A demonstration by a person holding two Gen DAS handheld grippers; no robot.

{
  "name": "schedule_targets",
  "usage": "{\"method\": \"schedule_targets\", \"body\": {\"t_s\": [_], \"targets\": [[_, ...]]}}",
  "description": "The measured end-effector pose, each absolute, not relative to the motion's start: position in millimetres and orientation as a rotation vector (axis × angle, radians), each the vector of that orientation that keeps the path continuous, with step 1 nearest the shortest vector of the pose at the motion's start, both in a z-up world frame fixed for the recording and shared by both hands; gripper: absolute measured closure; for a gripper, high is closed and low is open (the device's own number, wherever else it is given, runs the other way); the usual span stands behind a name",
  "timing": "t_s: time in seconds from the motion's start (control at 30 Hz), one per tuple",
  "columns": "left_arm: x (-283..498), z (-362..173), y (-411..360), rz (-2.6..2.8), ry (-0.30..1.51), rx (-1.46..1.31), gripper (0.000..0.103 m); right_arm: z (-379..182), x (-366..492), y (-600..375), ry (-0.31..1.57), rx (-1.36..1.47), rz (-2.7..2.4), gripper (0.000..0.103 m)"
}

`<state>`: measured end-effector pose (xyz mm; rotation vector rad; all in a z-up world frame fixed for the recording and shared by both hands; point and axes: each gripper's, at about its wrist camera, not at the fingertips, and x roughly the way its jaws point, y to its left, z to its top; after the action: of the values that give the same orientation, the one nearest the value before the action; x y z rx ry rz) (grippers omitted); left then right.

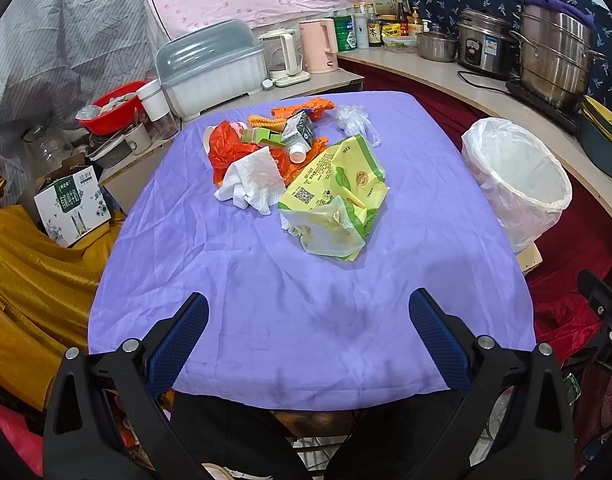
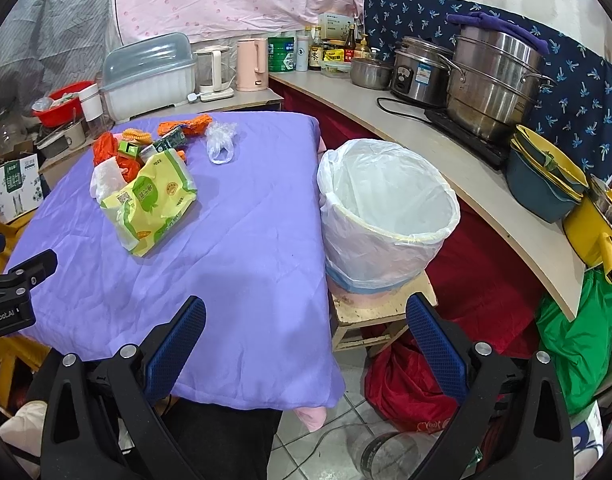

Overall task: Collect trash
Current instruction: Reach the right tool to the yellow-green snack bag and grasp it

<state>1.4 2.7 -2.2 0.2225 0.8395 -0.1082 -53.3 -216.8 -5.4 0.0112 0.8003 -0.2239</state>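
A pile of trash lies at the far middle of the purple-covered table [image 1: 306, 300]: a yellow-green plastic wrapper [image 1: 337, 196], a crumpled white paper towel [image 1: 252, 182], an orange bag [image 1: 226, 150], a small green carton [image 1: 300, 132] and a clear plastic bag [image 1: 355, 122]. A white-lined bin [image 1: 517, 176] stands to the table's right. My left gripper [image 1: 307, 312] is open and empty over the near table. My right gripper [image 2: 306, 312] is open and empty, near the table's right edge beside the bin [image 2: 385, 208]. The wrapper [image 2: 154, 200] lies far left of it.
The bin rests on a small wooden stool [image 2: 369, 312]. A counter [image 2: 445, 152] on the right holds steel pots, a rice cooker and bowls. Behind the table stand a dish rack [image 1: 214, 68], kettles and a red basin. A cardboard box [image 1: 72, 208] sits left on yellow cloth.
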Motion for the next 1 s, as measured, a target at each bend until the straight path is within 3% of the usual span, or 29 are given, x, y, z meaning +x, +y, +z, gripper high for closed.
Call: {"method": "schedule_targets", "body": {"t_s": [0.47, 0.87, 1.0], "targets": [[53, -15, 45, -0.088, 0.865, 0.143, 0.007, -25, -7, -205, 0.812, 0.03, -0.241, 0.007], [112, -40, 96, -0.025, 0.902, 0.077, 0.007, -36, 67, -140, 0.798, 0.063, -0.11, 0.007], [129, -49, 108, -0.011, 0.906, 0.064, 0.007, -43, 91, -119, 0.808, 0.091, -0.071, 0.013]]}}
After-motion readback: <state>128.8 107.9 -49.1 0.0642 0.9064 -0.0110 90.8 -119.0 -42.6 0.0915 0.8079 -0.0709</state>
